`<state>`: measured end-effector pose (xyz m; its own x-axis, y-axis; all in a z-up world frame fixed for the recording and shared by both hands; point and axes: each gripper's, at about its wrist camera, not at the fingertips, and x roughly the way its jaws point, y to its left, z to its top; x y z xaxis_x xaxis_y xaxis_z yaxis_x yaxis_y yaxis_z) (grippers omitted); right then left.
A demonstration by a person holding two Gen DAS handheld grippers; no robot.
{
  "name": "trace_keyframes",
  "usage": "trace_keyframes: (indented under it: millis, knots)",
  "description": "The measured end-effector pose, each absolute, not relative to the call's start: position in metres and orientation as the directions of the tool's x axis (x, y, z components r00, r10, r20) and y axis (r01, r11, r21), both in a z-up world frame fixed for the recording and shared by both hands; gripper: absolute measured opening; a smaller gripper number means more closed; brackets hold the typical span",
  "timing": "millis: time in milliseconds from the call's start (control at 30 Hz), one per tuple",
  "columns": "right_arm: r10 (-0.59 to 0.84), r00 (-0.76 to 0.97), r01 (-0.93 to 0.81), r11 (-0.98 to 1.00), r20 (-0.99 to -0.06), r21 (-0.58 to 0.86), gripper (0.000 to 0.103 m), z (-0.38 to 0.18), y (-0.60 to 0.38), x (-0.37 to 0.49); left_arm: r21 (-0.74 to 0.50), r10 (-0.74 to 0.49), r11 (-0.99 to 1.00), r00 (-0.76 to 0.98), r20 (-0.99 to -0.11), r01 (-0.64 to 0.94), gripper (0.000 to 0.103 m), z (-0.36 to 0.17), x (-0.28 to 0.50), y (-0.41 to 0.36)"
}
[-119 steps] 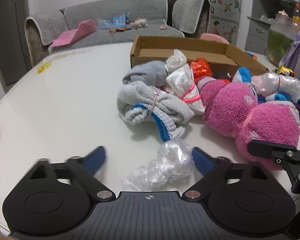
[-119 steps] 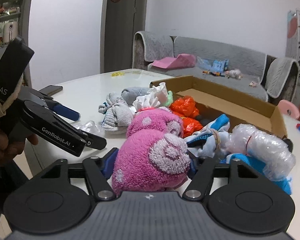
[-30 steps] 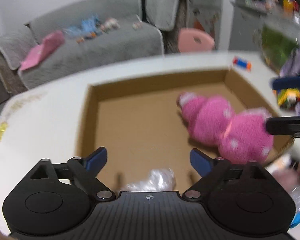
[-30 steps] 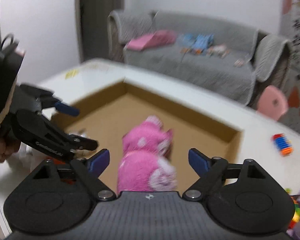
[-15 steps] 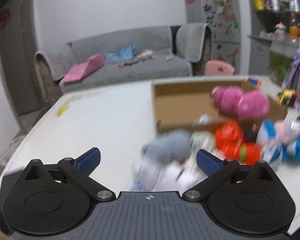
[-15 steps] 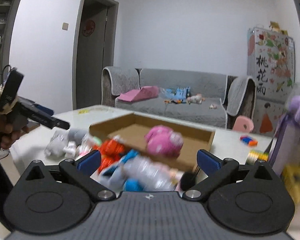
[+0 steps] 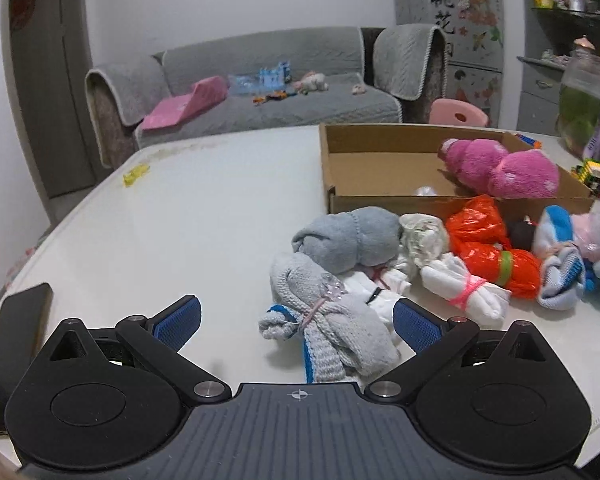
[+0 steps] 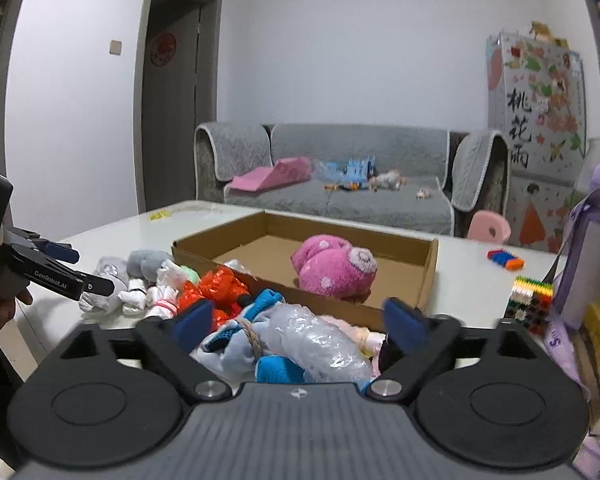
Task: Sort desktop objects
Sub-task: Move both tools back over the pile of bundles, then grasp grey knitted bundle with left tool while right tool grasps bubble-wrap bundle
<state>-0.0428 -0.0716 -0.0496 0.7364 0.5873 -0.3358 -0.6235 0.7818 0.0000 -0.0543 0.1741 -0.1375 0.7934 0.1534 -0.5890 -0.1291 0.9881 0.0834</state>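
A cardboard box [image 7: 364,148] [image 8: 428,268] on the white table holds the pink plush bundle [image 7: 500,168] [image 8: 334,266] and a small clear plastic wad [image 7: 426,191]. In front of the box lies a row of bundles: grey sock rolls [image 7: 348,240], a grey-blue sock bundle [image 7: 328,332], white socks [image 7: 460,284], an orange bag bundle [image 7: 488,248]. My left gripper [image 7: 296,320] is open and empty around the grey-blue bundle. My right gripper [image 8: 298,322] is open over a bubble-wrap and blue sock bundle [image 8: 300,344].
A dark phone [image 7: 16,332] lies at the table's left edge. Toy bricks [image 8: 530,300], a purple bag [image 8: 592,240] and a jar [image 7: 584,104] stand on the right. A sofa [image 7: 260,88] is behind the table.
Both grippers let go of their loads in the box, the pink plush and the plastic wad, then pulled back to the pile in front of it. Both are now open and empty.
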Motion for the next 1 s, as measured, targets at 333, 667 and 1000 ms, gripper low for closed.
trace_keyframes:
  millis: [333,667,1000]
  knots:
    - [0.562,0.687,-0.641,0.767,-0.459,-0.02,0.045,-0.068,-0.054,-0.026,0.01,0.122,0.989,0.768,-0.628,-0.149,0.103,-0.149,-0.041,0.189]
    - [0.579,0.682,-0.645,0.764,-0.447,0.004,0.035,-0.06,-0.065,-0.035,-0.04,0.064,0.992,0.768,-0.637,-0.116,0.071,-0.147,-0.043,0.189]
    - [0.618,0.688,-0.652,0.757,-0.38,0.051,0.034,-0.05,-0.076,-0.041,-0.023,0.072,0.994,0.775,-0.628,-0.111,0.065,-0.131,-0.067,0.186]
